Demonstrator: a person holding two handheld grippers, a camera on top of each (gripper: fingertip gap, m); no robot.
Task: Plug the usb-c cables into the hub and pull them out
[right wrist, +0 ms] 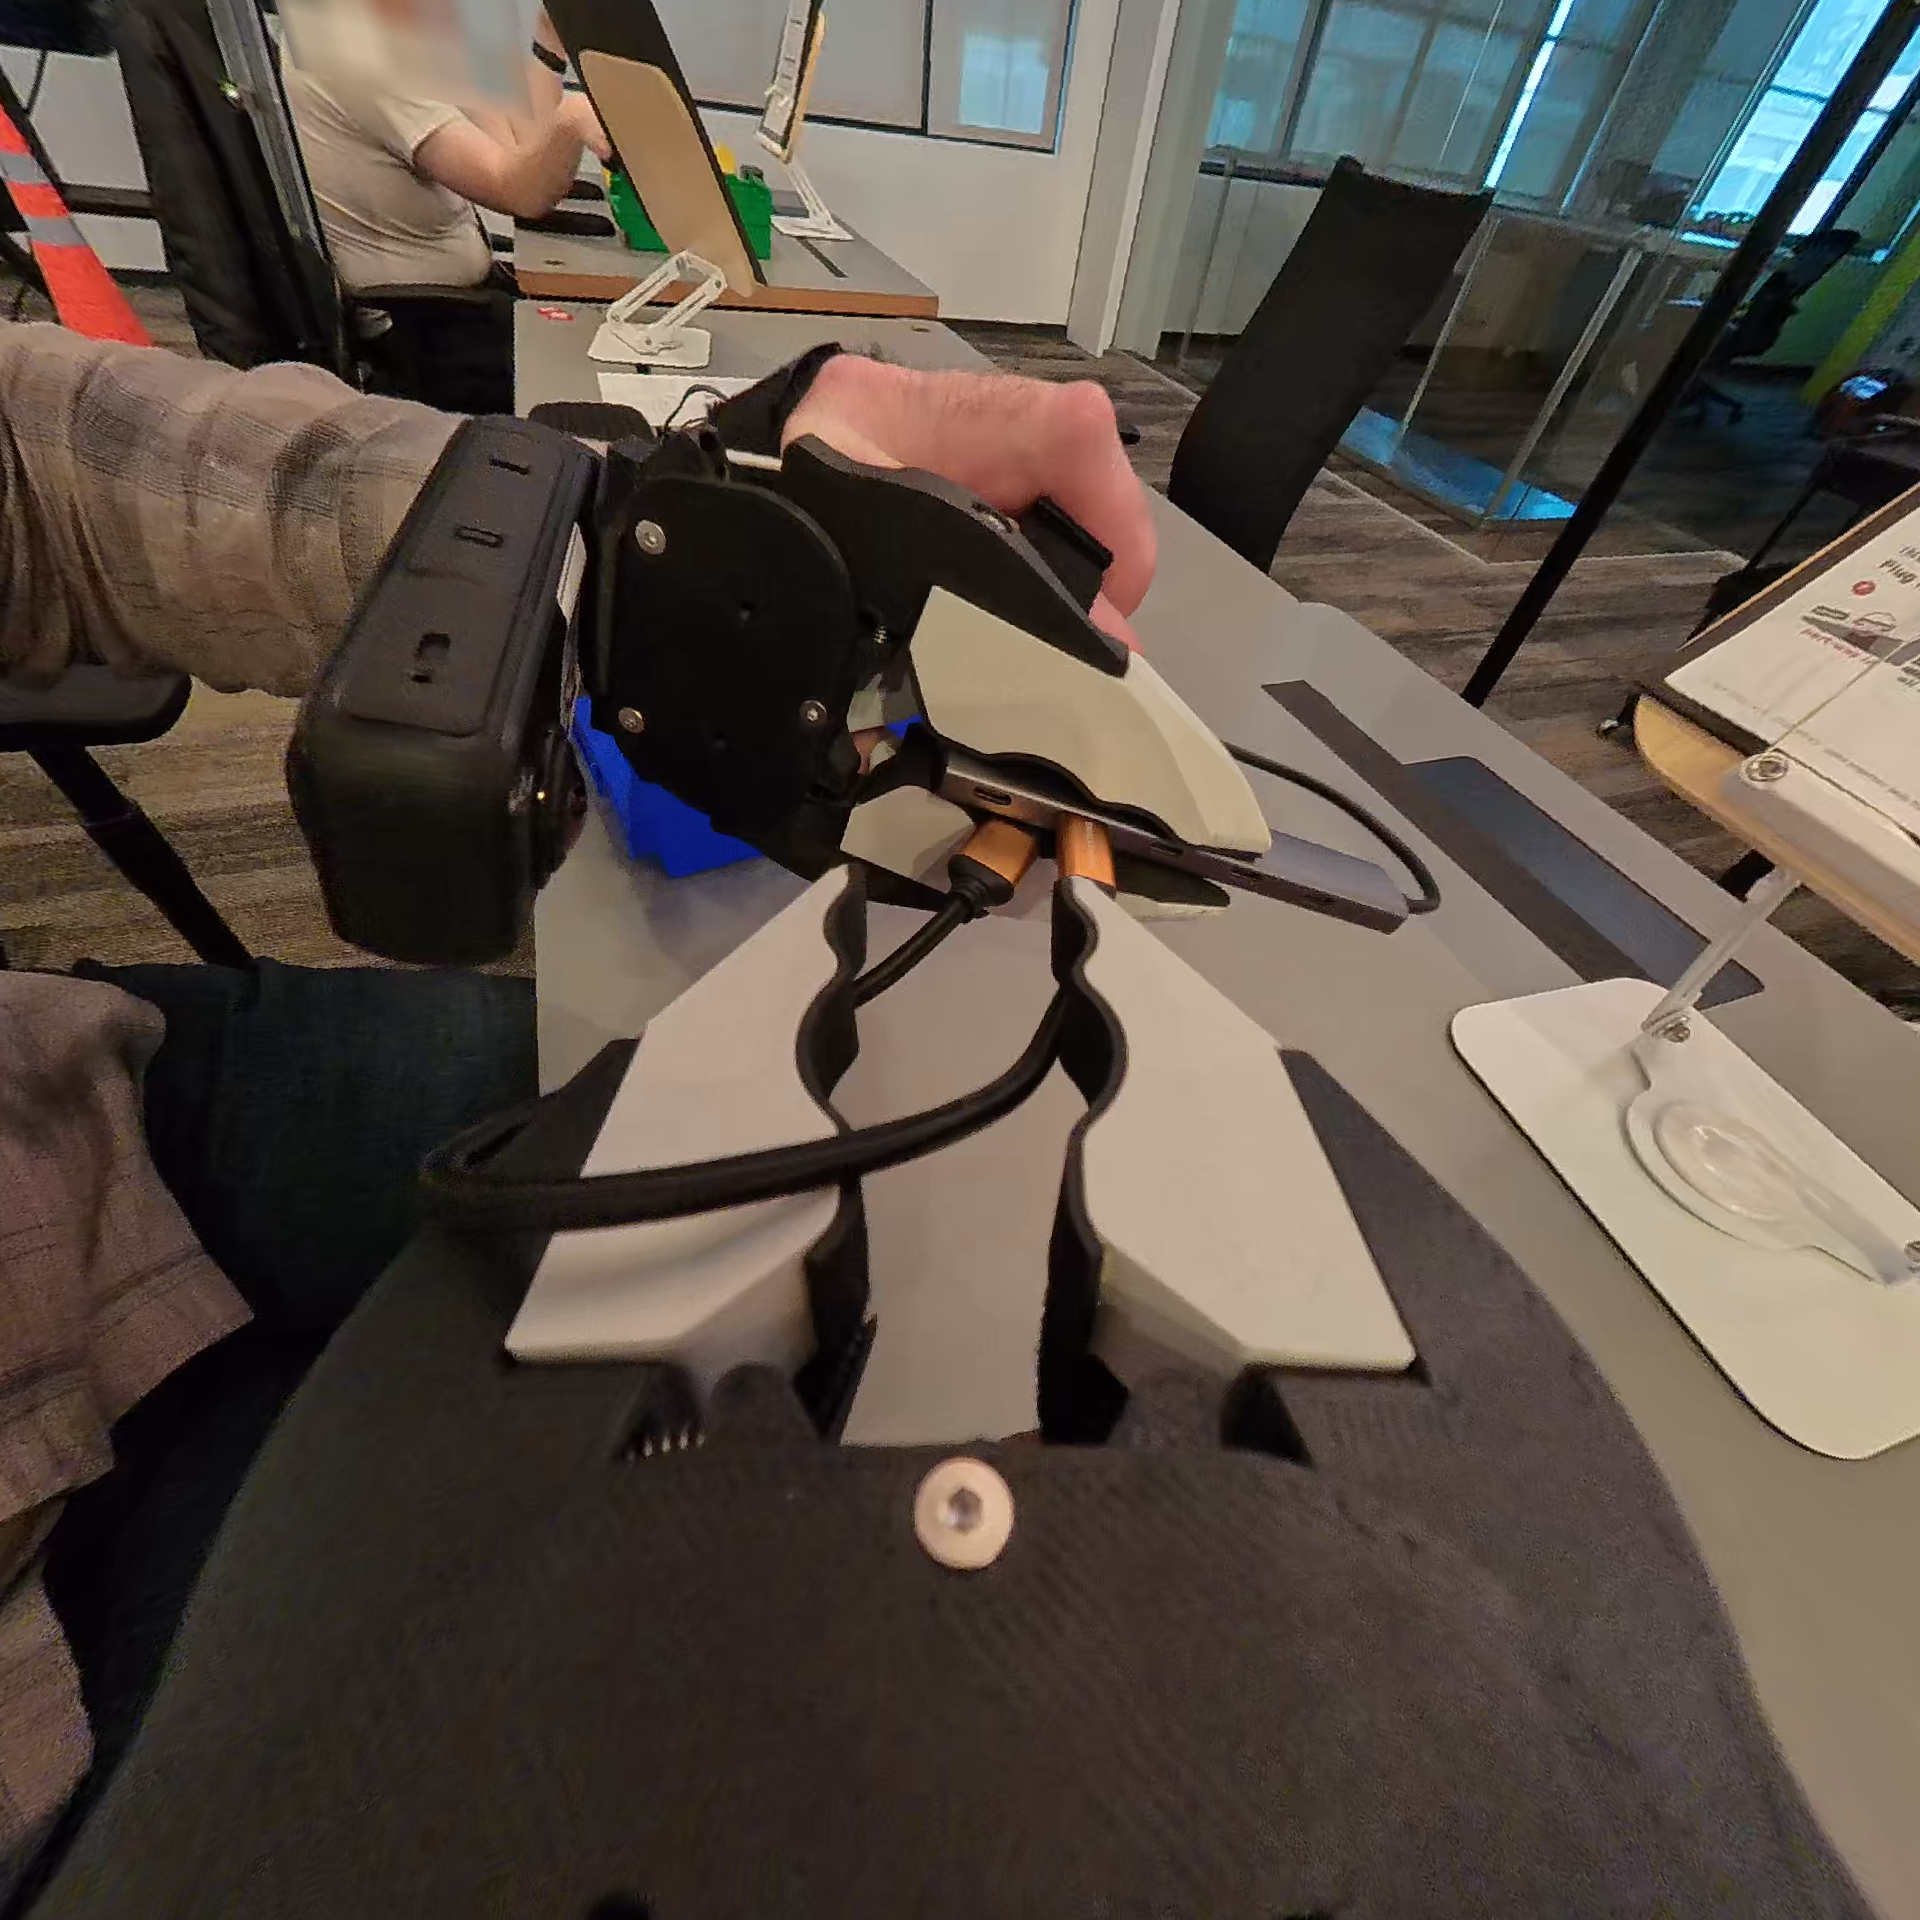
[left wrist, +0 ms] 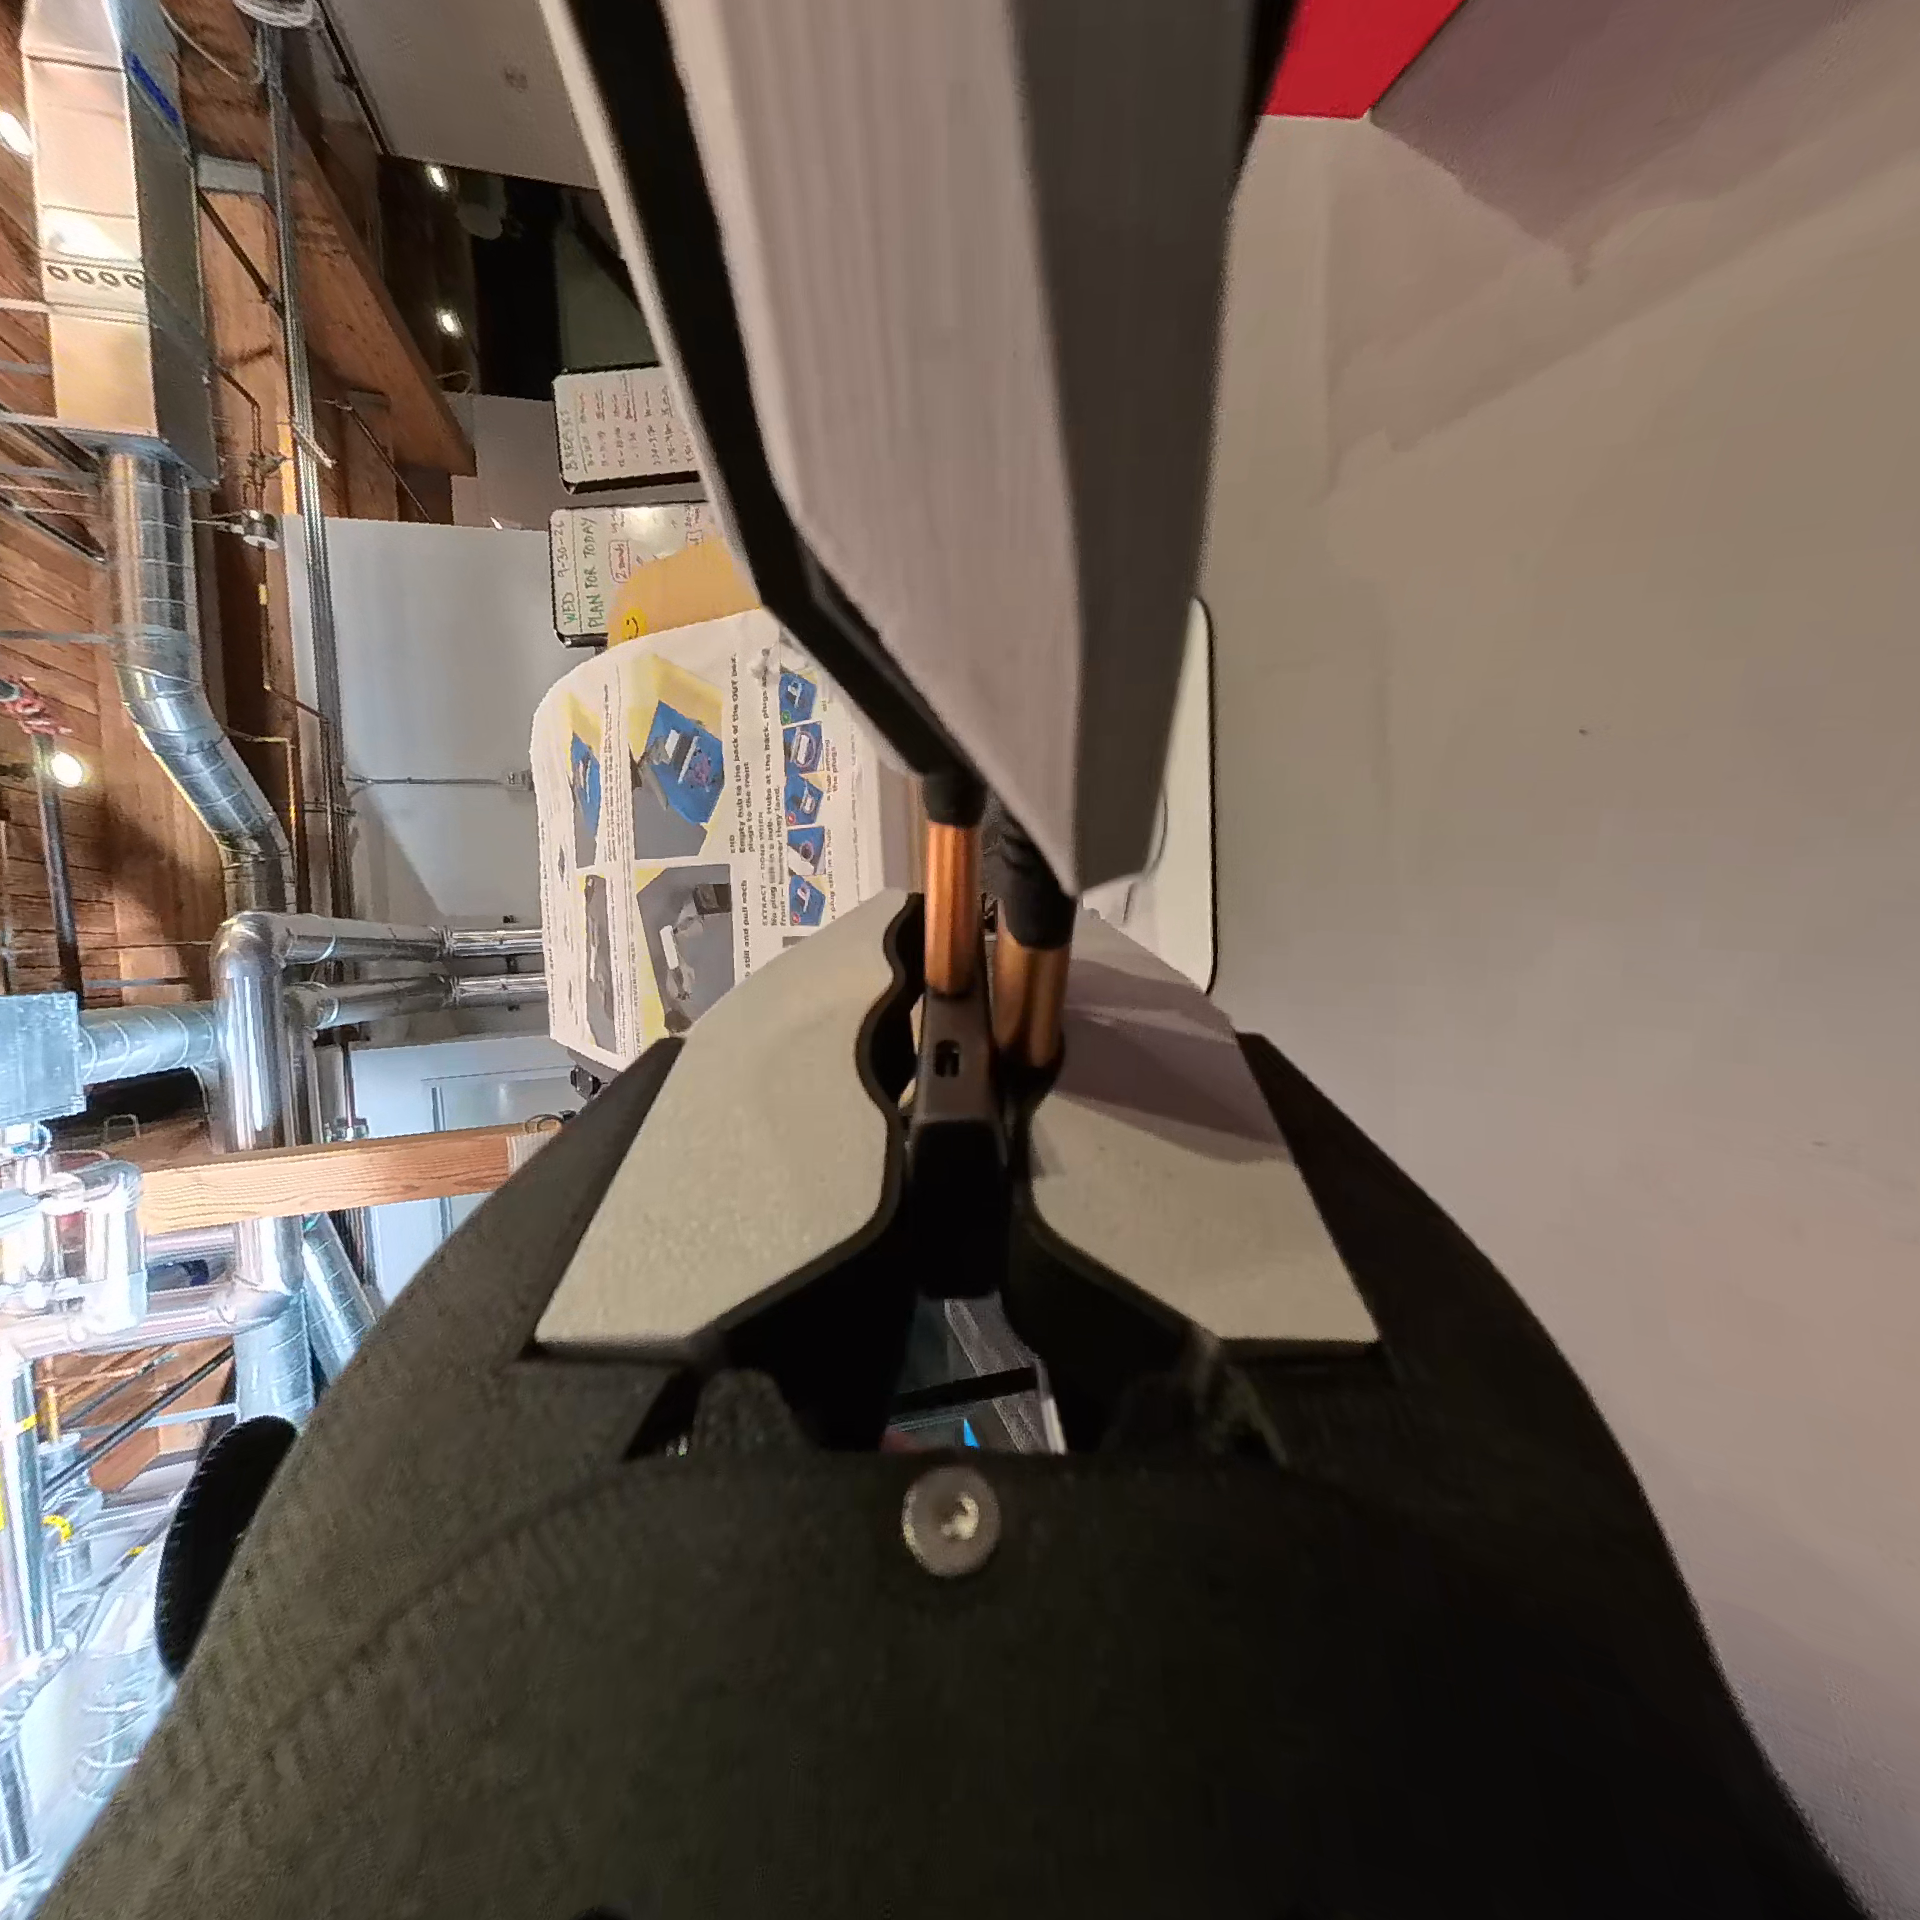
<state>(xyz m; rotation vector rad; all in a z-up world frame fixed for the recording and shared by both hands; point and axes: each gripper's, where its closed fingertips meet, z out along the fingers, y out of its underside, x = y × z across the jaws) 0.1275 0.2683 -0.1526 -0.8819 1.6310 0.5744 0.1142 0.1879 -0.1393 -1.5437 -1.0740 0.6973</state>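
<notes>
In the right wrist view my left gripper (right wrist: 1205, 868) is shut on a flat grey hub (right wrist: 1320, 878) and holds it above the grey table (right wrist: 1351, 1091). Two copper-coloured USB-C plugs (right wrist: 997, 847) (right wrist: 1086, 852) sit in the hub's near edge. Their black cables (right wrist: 831, 1164) trail down between my fingers. My right gripper (right wrist: 956, 904) is open, with its tips just below the plugs; the right tip is close to the right plug. In the left wrist view the hub (left wrist: 951, 1070) is clamped in my left gripper (left wrist: 971, 987), both plugs (left wrist: 951, 904) show, and a right gripper finger (left wrist: 935, 416) looms above.
A blue bin (right wrist: 655, 800) sits behind the left gripper. A white stand base (right wrist: 1662, 1195) carrying a clipboard with an instruction sheet (right wrist: 1818, 675) stands at the right. A person's hand (right wrist: 966, 436) holds the left gripper. Another person sits at a far table. Left tips to right tips: about 8 centimeters.
</notes>
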